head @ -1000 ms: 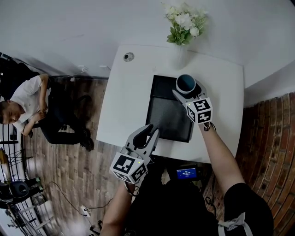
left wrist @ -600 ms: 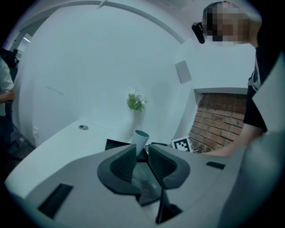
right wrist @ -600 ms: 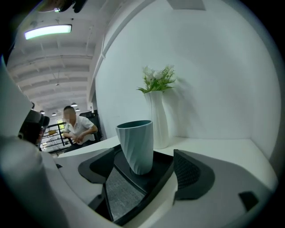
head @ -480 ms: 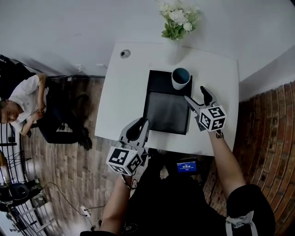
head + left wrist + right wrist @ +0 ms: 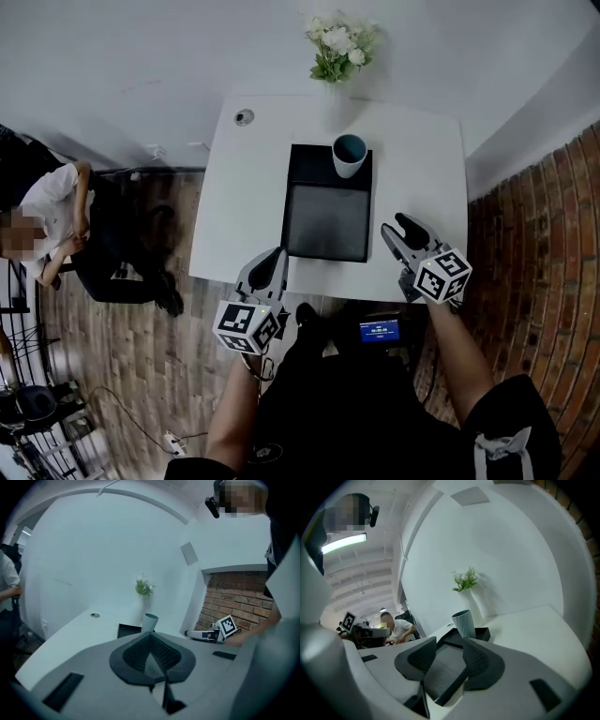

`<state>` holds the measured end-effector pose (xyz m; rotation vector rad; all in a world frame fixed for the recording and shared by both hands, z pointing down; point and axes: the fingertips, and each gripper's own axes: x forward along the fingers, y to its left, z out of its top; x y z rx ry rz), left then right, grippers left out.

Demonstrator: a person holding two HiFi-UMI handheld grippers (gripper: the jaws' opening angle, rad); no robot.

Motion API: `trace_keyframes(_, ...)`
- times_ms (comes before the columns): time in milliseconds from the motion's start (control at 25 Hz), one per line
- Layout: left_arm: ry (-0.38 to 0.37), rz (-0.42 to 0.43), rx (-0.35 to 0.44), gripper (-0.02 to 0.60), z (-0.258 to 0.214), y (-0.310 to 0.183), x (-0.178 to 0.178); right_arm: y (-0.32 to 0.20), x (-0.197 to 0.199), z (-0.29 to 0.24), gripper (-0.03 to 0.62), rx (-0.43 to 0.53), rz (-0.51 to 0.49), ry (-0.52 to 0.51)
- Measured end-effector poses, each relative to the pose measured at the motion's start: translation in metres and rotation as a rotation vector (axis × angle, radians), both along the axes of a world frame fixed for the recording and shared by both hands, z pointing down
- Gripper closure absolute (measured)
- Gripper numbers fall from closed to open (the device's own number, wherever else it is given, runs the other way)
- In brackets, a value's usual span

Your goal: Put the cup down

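The cup (image 5: 349,155), white outside and teal inside, stands upright on the back right corner of the black tray (image 5: 323,225) on the white table (image 5: 244,206). It also shows in the left gripper view as the cup (image 5: 150,622) and in the right gripper view as the cup (image 5: 463,623). My right gripper (image 5: 401,232) hovers over the table's front right, well short of the cup; its jaws are closing with nothing between them. My left gripper (image 5: 267,269) sits at the table's front edge, left of the tray, its jaws shut and empty.
A vase of white flowers (image 5: 335,52) stands at the table's back edge behind the cup. A round grommet (image 5: 244,117) sits at the back left corner. A brick wall (image 5: 548,281) runs along the right. A person (image 5: 52,220) sits on the floor at left.
My right gripper let go of the cup and drew back toward the front right of the table; the cup stays standing on the tray. The left gripper has barely moved.
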<state>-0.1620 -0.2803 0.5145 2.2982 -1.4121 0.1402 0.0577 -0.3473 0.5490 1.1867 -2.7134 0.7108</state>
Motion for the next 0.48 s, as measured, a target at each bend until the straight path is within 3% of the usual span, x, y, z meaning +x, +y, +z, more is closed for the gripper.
trace_keyframes(200,-0.012,0.020,-0.031,0.574,0.009,0.022,-0.001,0.043,-0.005,-0.024,0.498,-0.034,-0.012,-0.110)
trace_keyframes(480,-0.019,0.096,-0.010,0.574,-0.001,0.044,0.012,0.100,-0.025,-0.062,0.536,-0.036,-0.089,-0.195)
